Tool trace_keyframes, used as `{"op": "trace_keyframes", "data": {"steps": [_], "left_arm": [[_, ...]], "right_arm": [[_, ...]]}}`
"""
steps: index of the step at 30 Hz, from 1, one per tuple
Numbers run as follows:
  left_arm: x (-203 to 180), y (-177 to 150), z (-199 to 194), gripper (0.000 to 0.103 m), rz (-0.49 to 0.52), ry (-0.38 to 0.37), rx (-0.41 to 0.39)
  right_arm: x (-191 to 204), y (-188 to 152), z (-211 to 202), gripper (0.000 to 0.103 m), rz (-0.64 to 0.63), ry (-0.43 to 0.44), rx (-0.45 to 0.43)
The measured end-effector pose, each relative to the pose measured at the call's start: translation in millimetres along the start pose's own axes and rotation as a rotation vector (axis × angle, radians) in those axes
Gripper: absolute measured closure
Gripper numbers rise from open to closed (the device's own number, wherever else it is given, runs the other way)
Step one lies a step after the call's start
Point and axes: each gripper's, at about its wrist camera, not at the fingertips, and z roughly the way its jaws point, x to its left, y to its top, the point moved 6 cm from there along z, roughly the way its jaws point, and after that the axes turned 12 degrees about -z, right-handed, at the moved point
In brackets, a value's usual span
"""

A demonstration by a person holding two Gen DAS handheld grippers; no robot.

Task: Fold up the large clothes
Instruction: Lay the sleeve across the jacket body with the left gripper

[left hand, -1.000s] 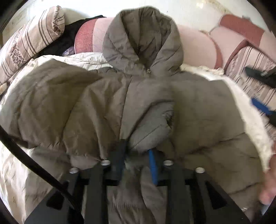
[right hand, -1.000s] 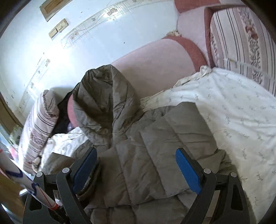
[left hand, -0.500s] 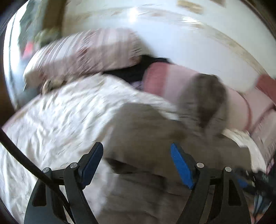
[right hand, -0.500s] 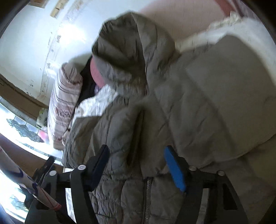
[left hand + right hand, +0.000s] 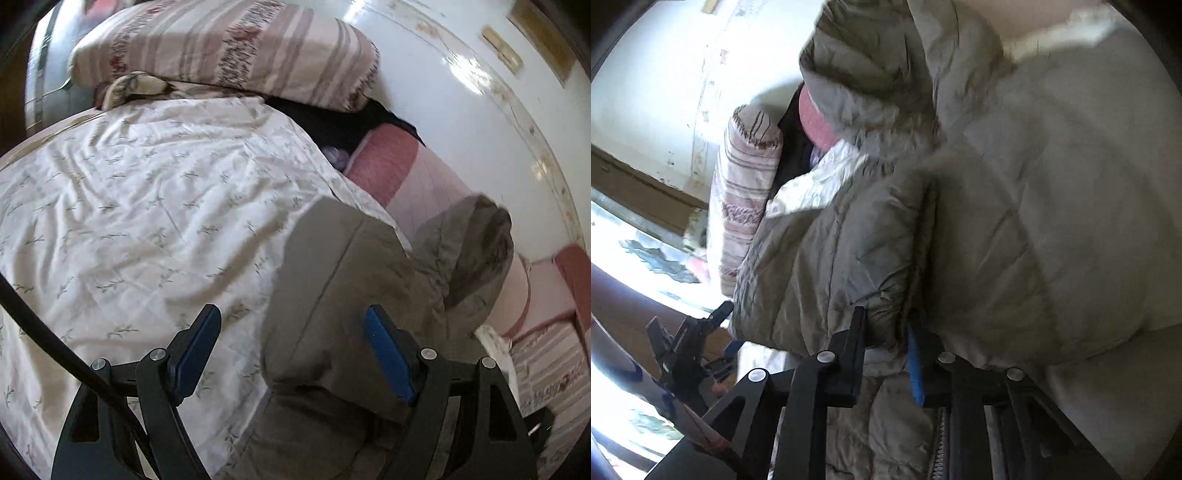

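A bed covered with a white sheet (image 5: 140, 206) printed with small sprigs fills most of the left wrist view, rumpled and bare on its near side. Across it lies the big grey-brown quilted jacket (image 5: 1052, 206), its body spread flat toward the right of the right wrist view and its hood (image 5: 871, 62) propped up against a pink bolster (image 5: 424, 184) at the wall. A striped cushion (image 5: 229, 48) sits at the bed's far corner, with something dark tucked below it. In the left wrist view a folded edge of the jacket (image 5: 332, 295) lies between and beyond the fingers. The left gripper (image 5: 291, 354) stands wide open above the sheet and that edge, its blue pads clear of the cloth and holding nothing. The right gripper (image 5: 886, 339) is closing, its jaws drawn narrow on a puffy fold of the jacket's sleeve or front panel, which bulges up between the pads
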Motion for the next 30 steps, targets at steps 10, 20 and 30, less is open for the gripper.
{"op": "trace_keyframes", "data": {"steps": [10, 20, 30], "left_arm": [[-36.1, -43.0, 40.4, 0.024, 0.181, 0.058, 0.078], [-46.1, -72.4, 70.0, 0.019, 0.35, 0.201, 0.1], [-50.1, -64.0, 53.6, 0.018, 0.312, 0.162, 0.057]], "right_arm": [[-41.8, 32.0, -88.6, 0.084, -0.115, -0.671, -0.149], [-79.2, 21.3, -72.2, 0.081, -0.044, -0.754, -0.031], [-70.9, 25.2, -95.6, 0.067, -0.008, -0.762, -0.104]]}}
